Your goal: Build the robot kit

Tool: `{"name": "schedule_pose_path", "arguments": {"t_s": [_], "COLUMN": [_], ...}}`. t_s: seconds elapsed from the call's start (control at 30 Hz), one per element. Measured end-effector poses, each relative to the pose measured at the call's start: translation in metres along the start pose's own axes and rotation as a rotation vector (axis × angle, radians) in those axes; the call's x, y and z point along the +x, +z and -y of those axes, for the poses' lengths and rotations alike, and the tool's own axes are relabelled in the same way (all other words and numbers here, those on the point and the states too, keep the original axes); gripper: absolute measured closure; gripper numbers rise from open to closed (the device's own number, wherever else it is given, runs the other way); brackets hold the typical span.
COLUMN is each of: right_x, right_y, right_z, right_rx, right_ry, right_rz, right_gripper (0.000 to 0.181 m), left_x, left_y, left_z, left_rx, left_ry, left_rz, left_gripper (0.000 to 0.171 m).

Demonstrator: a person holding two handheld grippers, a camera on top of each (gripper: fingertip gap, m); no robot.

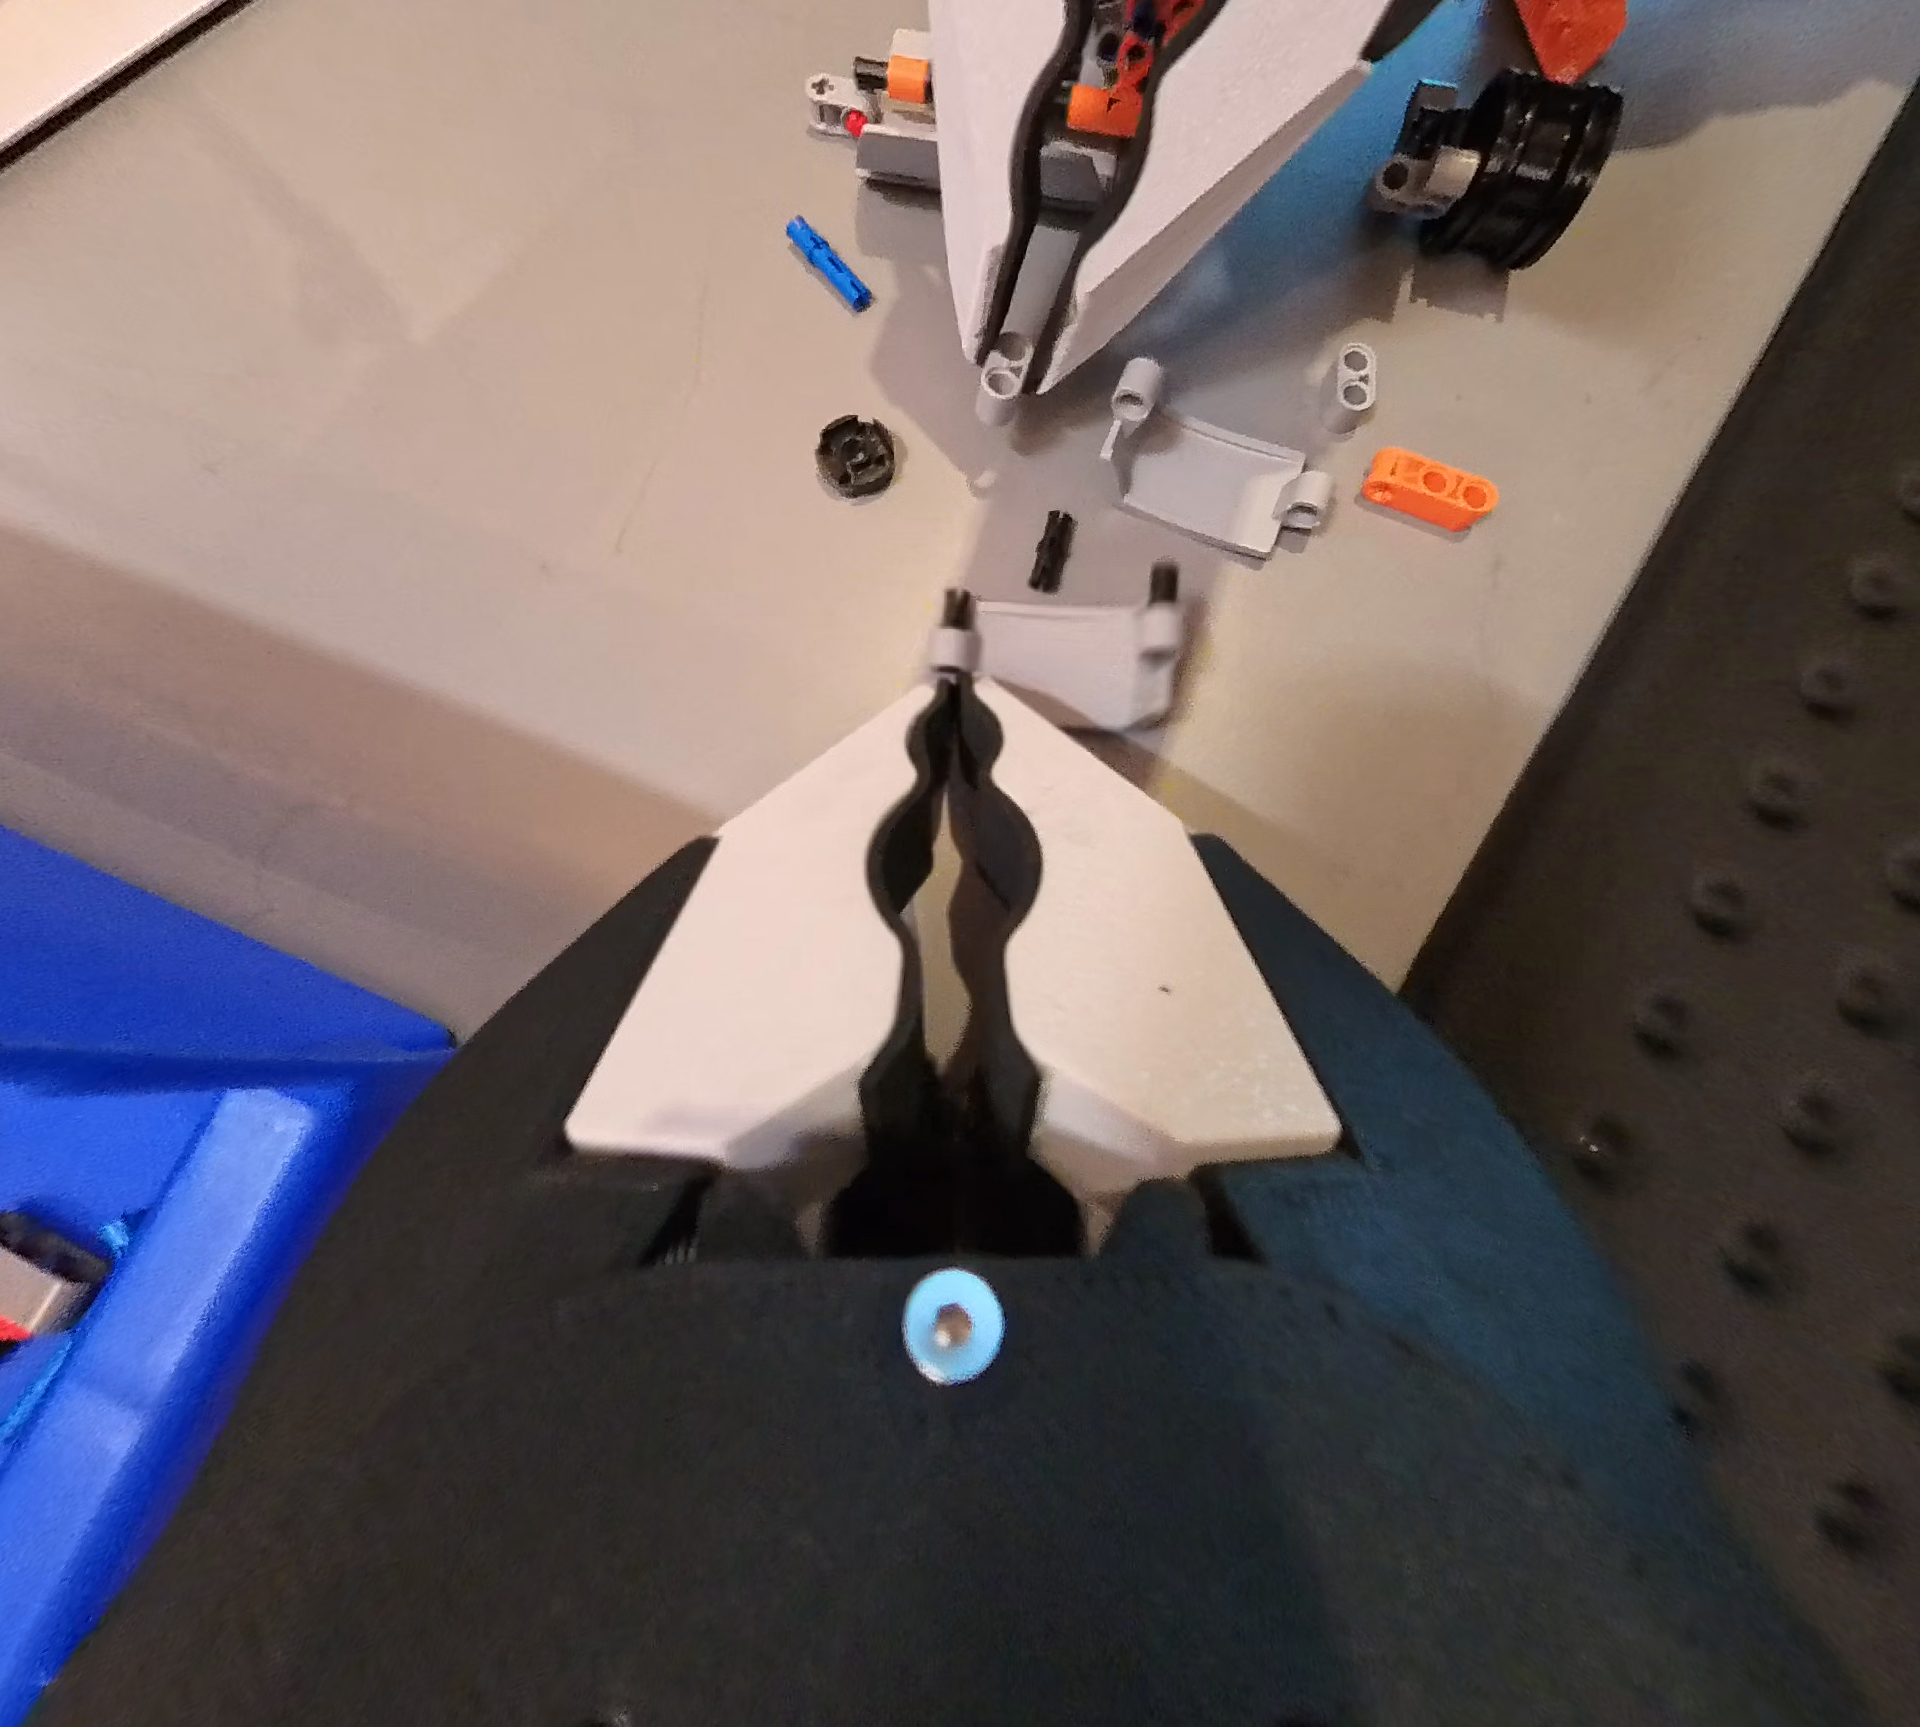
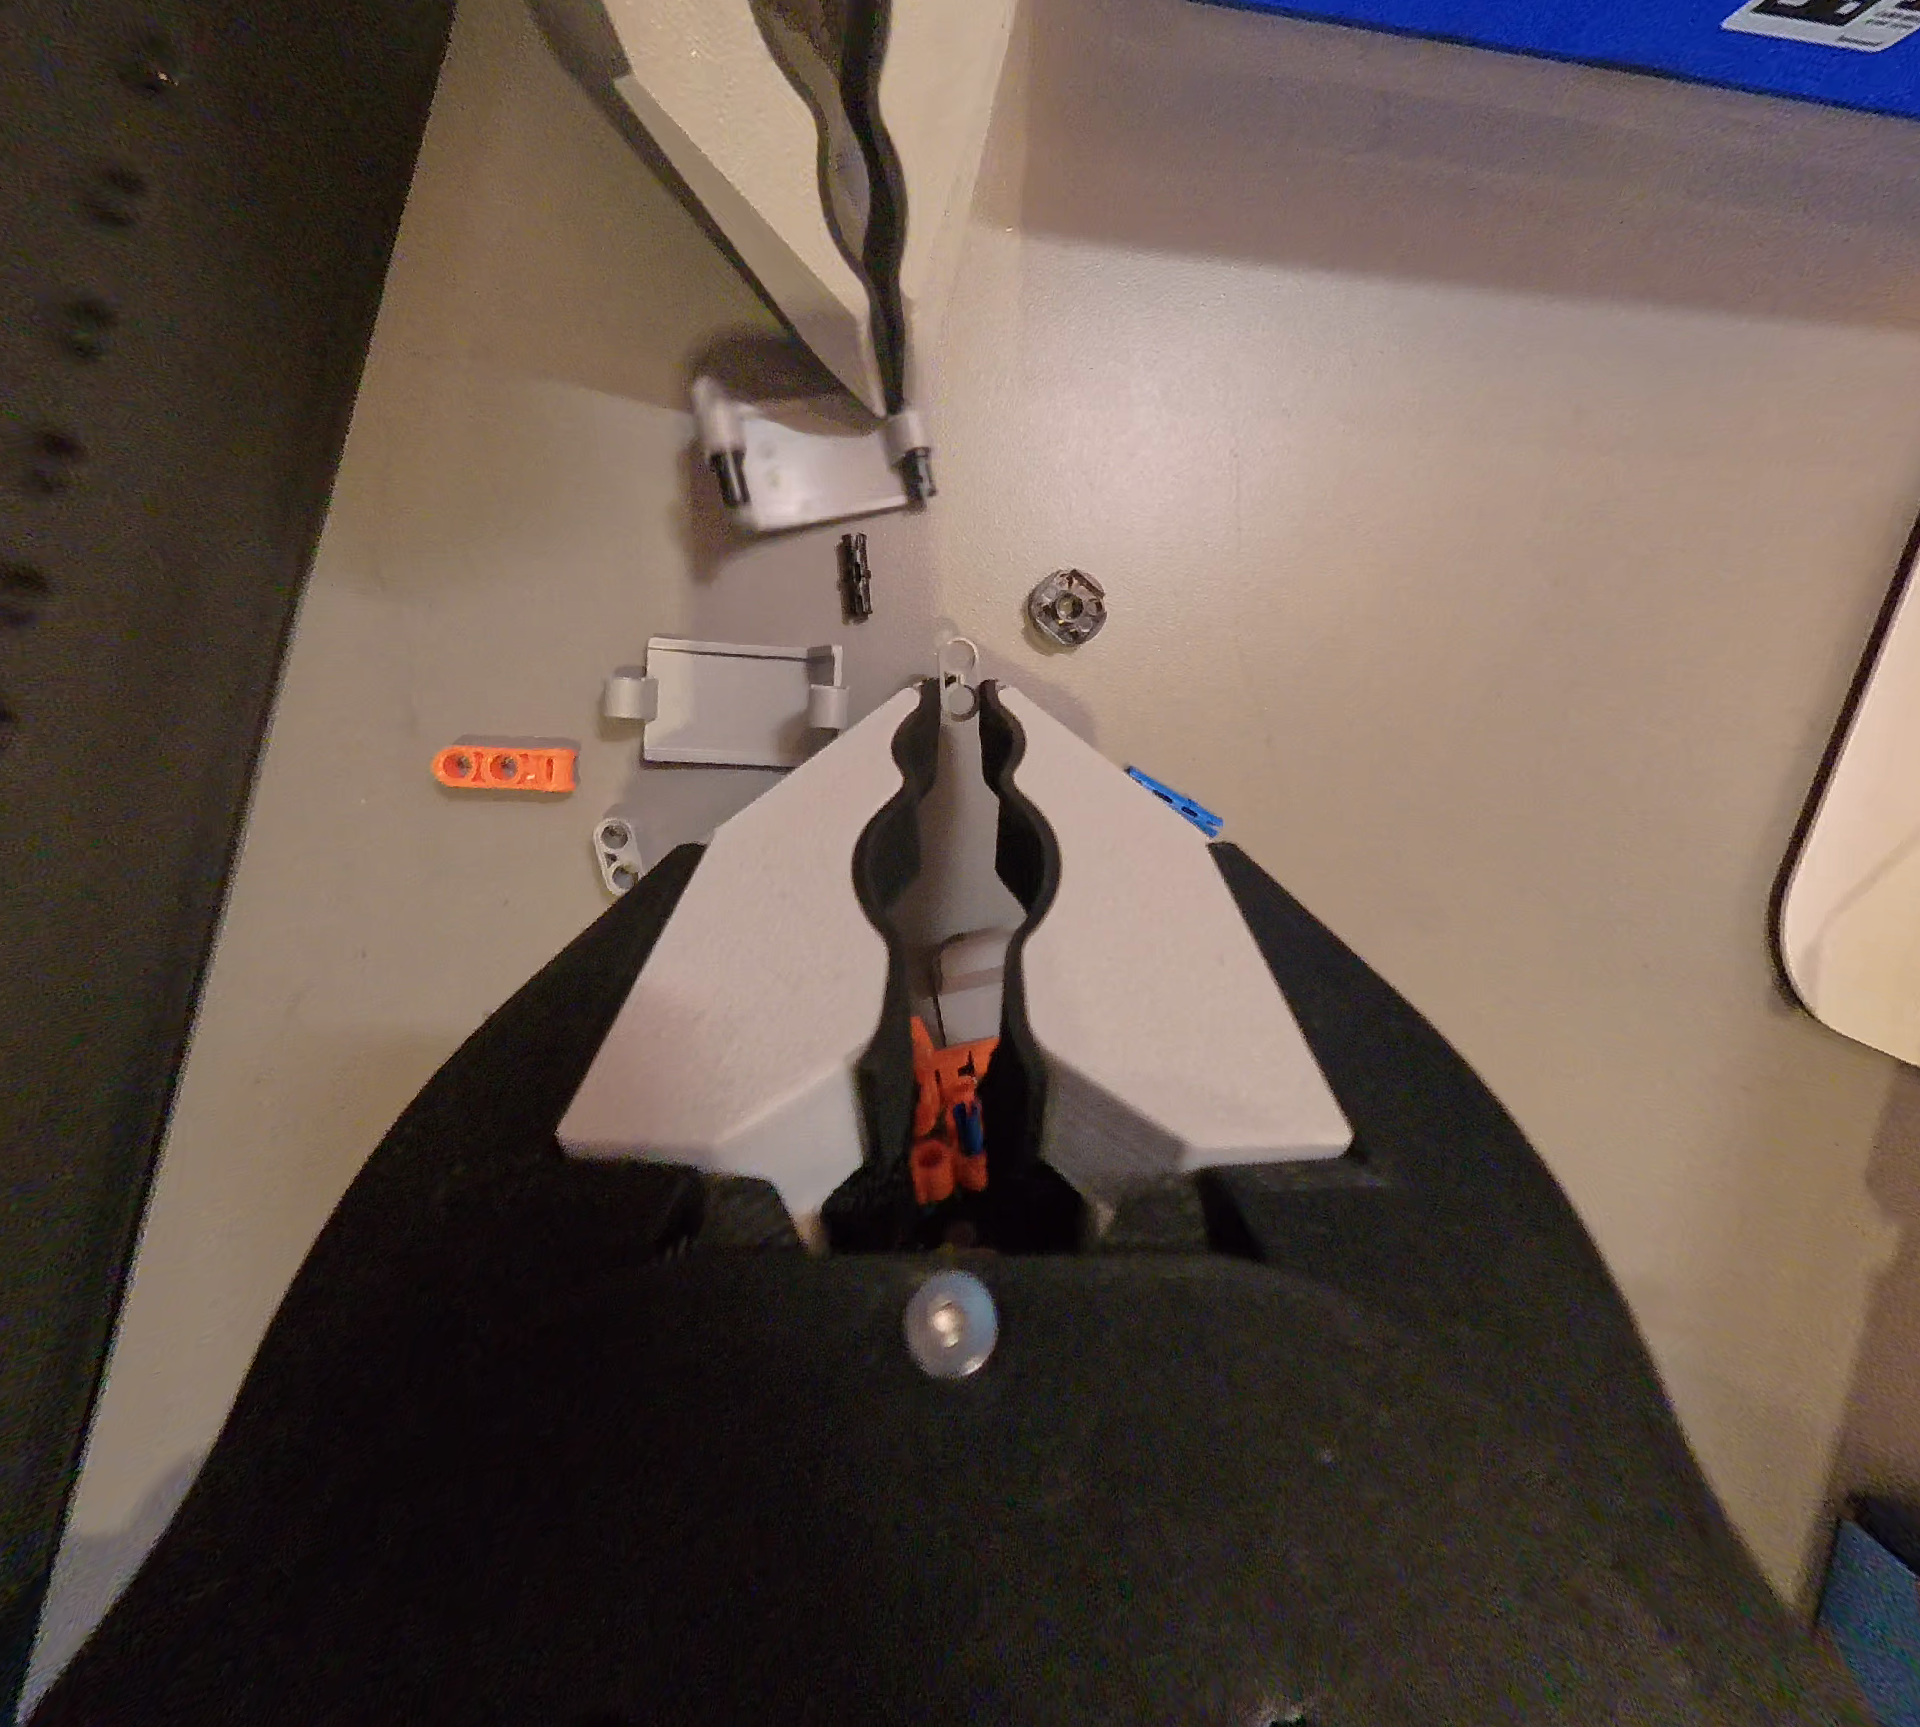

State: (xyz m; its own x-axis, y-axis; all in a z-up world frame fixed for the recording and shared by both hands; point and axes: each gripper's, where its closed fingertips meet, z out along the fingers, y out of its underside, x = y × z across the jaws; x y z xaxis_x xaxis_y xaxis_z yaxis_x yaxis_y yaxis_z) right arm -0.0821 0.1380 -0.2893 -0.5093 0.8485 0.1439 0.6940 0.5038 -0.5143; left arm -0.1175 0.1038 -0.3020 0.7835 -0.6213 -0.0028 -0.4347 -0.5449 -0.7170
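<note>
My left gripper [image 1: 951,690] is shut on the corner sleeve of a grey curved panel [image 1: 1081,664] that carries two black pins and rests on the grey table. The panel also shows in the right wrist view [image 2: 800,472]. My right gripper [image 2: 958,690] is shut on a grey and orange brick assembly [image 2: 961,981], and a grey beam end sticks out past its tips. In the left wrist view the right gripper [image 1: 1006,368] comes in from the top, tips low over the table just beyond my left gripper.
Loose parts lie between the grippers: a second grey panel [image 1: 1210,482], an orange beam [image 1: 1432,482], a black pin [image 1: 1051,550], a black round piece [image 1: 857,456], a blue pin [image 1: 828,264], a black wheel [image 1: 1496,160]. A blue bin [image 1: 156,1158] stands near my left gripper, and a black perforated mat [image 1: 1766,846] borders the table. There is about 6 cm between the tips of the two grippers.
</note>
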Motion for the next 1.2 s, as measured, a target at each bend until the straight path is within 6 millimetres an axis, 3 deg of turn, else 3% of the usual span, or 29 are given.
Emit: {"name": "schedule_pose_path", "arguments": {"t_s": [0.27,0.43,0.6,1.2], "right_x": [0.001,0.003,0.004,0.005], "right_y": [-0.002,-0.005,-0.007,-0.011], "right_z": [0.002,0.003,0.003,0.004], "right_rx": [0.017,0.025,0.029,0.041], "right_ry": [0.006,0.008,0.01,0.008], "right_rz": [0.0,-0.008,-0.014,-0.02], "right_gripper": [0.176,0.176,0.176,0.176], "left_x": [0.001,0.0,0.0,0.011], "left_y": [0.0,-0.003,-0.002,-0.003], "left_z": [0.0,0.002,0.0,-0.001], "left_rx": [-0.004,0.014,0.005,-0.006], "left_ry": [0.013,-0.028,-0.04,-0.056], "left_rz": [0.004,-0.005,-0.013,-0.087], "left_gripper": [0.171,0.153,0.145,0.138]}}
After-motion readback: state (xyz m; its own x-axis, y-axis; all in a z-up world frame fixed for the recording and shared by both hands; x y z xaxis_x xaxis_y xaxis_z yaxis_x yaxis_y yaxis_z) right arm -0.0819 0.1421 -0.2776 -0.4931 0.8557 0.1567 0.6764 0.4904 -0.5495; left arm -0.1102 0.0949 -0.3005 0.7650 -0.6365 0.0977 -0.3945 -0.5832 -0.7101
